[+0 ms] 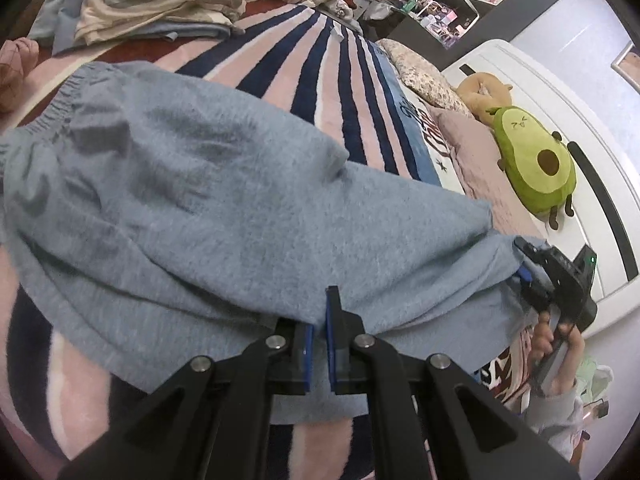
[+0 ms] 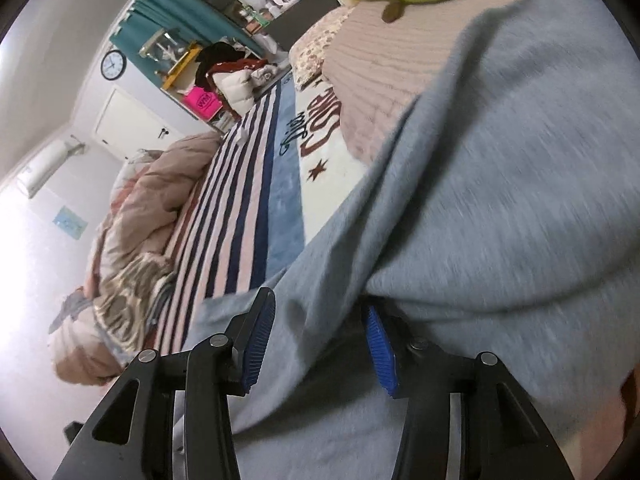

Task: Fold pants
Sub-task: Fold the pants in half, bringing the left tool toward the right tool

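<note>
Blue-grey pants [image 1: 224, 200] lie spread across a striped blanket [image 1: 320, 76], the elastic waistband at the far left. At the bottom of the left wrist view my left gripper [image 1: 319, 344] is shut on a fold of the near edge. My right gripper [image 1: 528, 276] sits at the pants' right end, held by a hand [image 1: 560, 344]. In the right wrist view the right gripper [image 2: 320, 344] stands open. The pants [image 2: 500, 200] drape loosely between its blue pads [image 2: 256, 348] and hide part of the right finger. The pads do not press on the cloth.
An avocado plush [image 1: 534, 164] lies on pink bedding beside a white bed frame [image 1: 568, 128]. A pile of folded clothes [image 1: 160, 0] sits at the far left. A bunched quilt [image 2: 136, 208] lines one side of the blanket. Shelves [image 1: 460, 4] stand beyond the bed.
</note>
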`<state>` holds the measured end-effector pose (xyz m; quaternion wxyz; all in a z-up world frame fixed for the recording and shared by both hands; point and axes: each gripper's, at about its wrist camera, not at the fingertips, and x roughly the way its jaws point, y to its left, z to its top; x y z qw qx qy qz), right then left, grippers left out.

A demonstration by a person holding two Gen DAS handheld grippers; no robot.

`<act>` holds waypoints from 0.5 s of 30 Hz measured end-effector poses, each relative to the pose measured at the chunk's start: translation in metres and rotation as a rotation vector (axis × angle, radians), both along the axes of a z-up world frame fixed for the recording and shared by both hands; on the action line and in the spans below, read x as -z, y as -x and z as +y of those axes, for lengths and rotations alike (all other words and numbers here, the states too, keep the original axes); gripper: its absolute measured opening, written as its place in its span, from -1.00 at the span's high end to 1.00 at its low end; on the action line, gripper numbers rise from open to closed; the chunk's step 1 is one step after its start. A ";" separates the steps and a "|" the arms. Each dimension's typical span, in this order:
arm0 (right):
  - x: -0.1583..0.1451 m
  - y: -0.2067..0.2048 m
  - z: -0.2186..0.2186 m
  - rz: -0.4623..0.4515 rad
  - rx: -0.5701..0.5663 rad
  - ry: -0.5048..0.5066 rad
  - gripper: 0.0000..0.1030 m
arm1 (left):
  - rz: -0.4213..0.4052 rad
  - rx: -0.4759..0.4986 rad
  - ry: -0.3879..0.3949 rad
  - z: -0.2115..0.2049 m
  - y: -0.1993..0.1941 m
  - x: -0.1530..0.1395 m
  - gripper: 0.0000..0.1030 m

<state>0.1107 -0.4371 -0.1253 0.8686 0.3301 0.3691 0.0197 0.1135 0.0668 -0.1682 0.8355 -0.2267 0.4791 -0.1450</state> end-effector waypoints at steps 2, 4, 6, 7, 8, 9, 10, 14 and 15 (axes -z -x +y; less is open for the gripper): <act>-0.004 0.000 0.001 -0.004 0.004 0.025 0.94 | -0.001 0.011 -0.007 0.000 0.004 0.001 0.94; -0.011 0.009 0.000 -0.041 0.023 0.031 0.96 | -0.002 0.019 -0.011 -0.001 0.011 0.002 0.94; -0.020 0.022 -0.001 -0.068 0.034 0.047 0.97 | -0.002 0.023 -0.020 -0.001 0.016 0.003 0.94; -0.024 0.034 -0.002 -0.080 0.045 0.054 0.97 | -0.002 0.026 -0.027 -0.001 0.019 0.003 0.94; -0.025 0.042 -0.003 -0.082 0.048 0.058 0.98 | -0.003 0.031 -0.036 -0.001 0.021 0.003 0.94; -0.025 0.051 -0.003 -0.084 0.054 0.059 0.98 | -0.003 0.034 -0.045 -0.001 0.023 0.004 0.94; -0.023 0.063 -0.006 -0.078 0.063 0.046 0.98 | -0.003 0.036 -0.051 -0.002 0.025 0.005 0.93; -0.007 0.092 -0.016 -0.039 0.107 0.023 0.98 | 0.002 0.043 -0.059 -0.003 0.027 0.006 0.90; 0.000 0.101 -0.020 -0.023 0.124 0.024 0.98 | 0.000 0.044 -0.067 -0.004 0.028 0.005 0.87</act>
